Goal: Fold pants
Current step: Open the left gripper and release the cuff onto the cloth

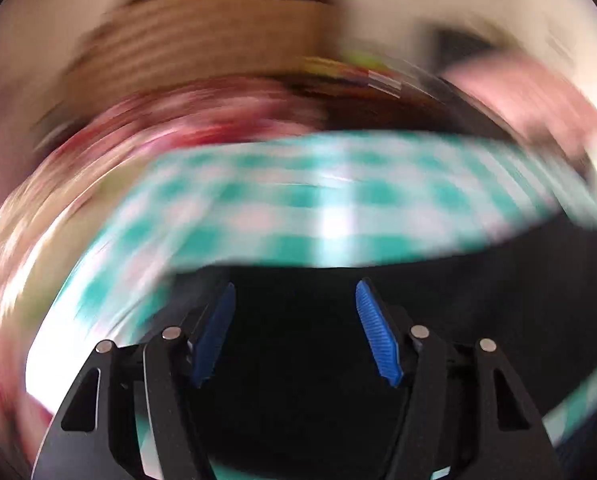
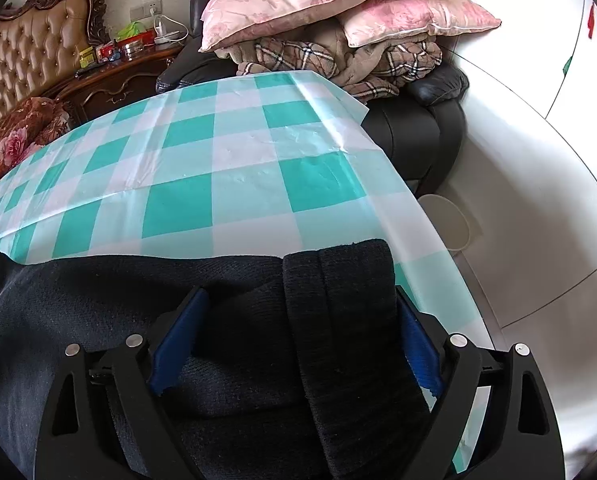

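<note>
While your right claw (image 2: 298, 344) stands with its jaws apart, the dark pants (image 2: 226, 320) lie between and under its fingers on the desk (image 2: 234, 168), which carries a green checked cover. A ribbed band of the pants, cuff or waistband I cannot tell, runs forward between the blue pads (image 2: 174, 344) toward the claw's far side; neither pad presses on it. Your left claw (image 1: 294, 332) is likewise spread, nothing between its fingers, with dark cloth beneath it; that view is smeared by motion, so little else can be confirmed. Judged from this, the pants are bunched along the near desk edge, with cloth overlapping but no finished fold visible. Squaring, folding and pressing flat appear outstanding.
</note>
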`<action>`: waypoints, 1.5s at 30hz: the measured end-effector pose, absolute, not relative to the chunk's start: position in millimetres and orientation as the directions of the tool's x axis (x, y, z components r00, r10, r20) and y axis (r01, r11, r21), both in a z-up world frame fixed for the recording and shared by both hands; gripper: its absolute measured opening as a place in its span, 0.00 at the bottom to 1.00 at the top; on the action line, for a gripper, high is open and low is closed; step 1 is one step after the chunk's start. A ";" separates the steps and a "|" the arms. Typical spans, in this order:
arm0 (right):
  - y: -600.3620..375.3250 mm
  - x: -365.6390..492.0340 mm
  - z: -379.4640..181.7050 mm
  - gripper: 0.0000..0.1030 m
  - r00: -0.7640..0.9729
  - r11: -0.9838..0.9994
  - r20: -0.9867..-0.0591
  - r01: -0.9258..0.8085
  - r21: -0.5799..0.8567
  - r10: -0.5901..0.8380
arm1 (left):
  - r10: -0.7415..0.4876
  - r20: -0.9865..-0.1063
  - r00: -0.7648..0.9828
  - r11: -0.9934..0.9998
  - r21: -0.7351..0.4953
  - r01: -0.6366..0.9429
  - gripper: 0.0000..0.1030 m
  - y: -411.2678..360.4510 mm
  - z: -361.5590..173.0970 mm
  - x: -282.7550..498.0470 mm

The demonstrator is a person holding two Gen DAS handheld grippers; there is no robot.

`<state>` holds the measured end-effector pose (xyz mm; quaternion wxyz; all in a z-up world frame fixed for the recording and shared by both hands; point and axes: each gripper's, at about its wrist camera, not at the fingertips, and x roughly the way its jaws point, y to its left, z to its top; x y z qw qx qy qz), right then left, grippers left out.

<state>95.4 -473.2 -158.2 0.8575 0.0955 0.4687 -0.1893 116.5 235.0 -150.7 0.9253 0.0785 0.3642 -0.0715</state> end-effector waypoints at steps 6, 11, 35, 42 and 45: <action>-477.4 94.8 -158.6 0.84 0.494 0.908 -0.843 0.418 0.017 -0.211 | -0.167 -0.830 0.533 0.807 0.195 0.557 0.47 159.3 -187.1 175.9; -479.2 94.8 -158.6 0.84 0.496 0.908 -0.843 0.417 0.025 -0.205 | -0.108 -0.823 0.557 0.870 0.193 0.453 0.37 169.2 -197.6 216.0; -479.3 93.5 -157.3 0.85 0.502 0.905 -0.843 0.422 0.044 -0.193 | 0.047 -0.699 0.714 0.891 -0.293 -0.346 0.50 363.4 -166.1 154.5; -480.5 93.7 -157.7 0.85 0.500 0.904 -0.845 0.425 0.048 -0.190 | -0.135 -0.632 0.763 0.684 -0.617 -0.389 0.49 438.5 -177.9 50.4; -479.5 92.4 -156.7 0.85 0.509 0.904 -0.838 0.425 0.044 -0.198 | -0.221 -0.618 0.754 0.617 -0.688 -0.383 0.41 437.4 -199.8 42.5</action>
